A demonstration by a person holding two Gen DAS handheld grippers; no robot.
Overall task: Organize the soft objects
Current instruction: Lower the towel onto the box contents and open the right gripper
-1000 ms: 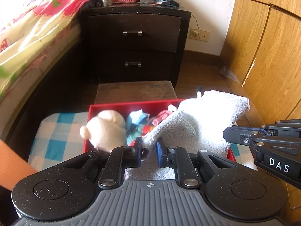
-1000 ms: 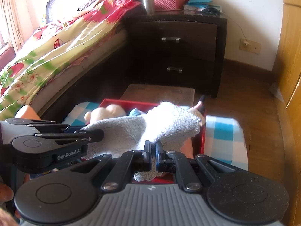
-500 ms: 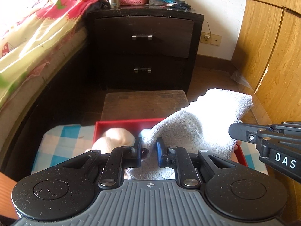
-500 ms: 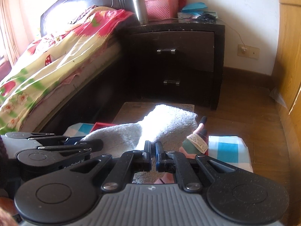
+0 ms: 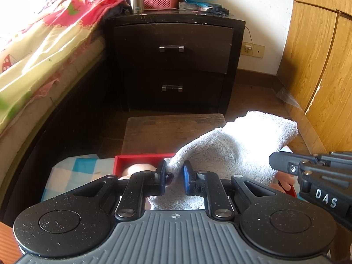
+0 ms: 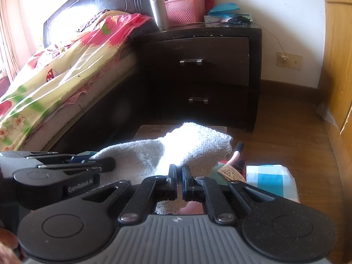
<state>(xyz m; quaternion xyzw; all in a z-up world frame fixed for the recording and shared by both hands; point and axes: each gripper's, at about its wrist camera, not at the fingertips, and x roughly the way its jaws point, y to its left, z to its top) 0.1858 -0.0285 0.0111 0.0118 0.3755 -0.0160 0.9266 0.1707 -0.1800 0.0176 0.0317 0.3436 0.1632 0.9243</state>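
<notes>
Beside the dark nightstand (image 5: 173, 61), both tongs, left (image 5: 174, 173) and right (image 6: 179, 177), pinch a white towel (image 5: 231, 147) over the red box (image 5: 140, 158)

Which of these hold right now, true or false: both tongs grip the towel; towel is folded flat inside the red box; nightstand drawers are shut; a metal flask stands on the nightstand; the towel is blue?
1. Both tongs, left and right, grip the white towel. True.
2. The towel is folded flat inside the red box. False: it hangs bunched between the tongs, above the box.
3. Both drawers of the nightstand are shut. True.
4. A metal flask stands on the nightstand. True, beside a pink basket.
5. The towel is blue. False: it is white.
</notes>
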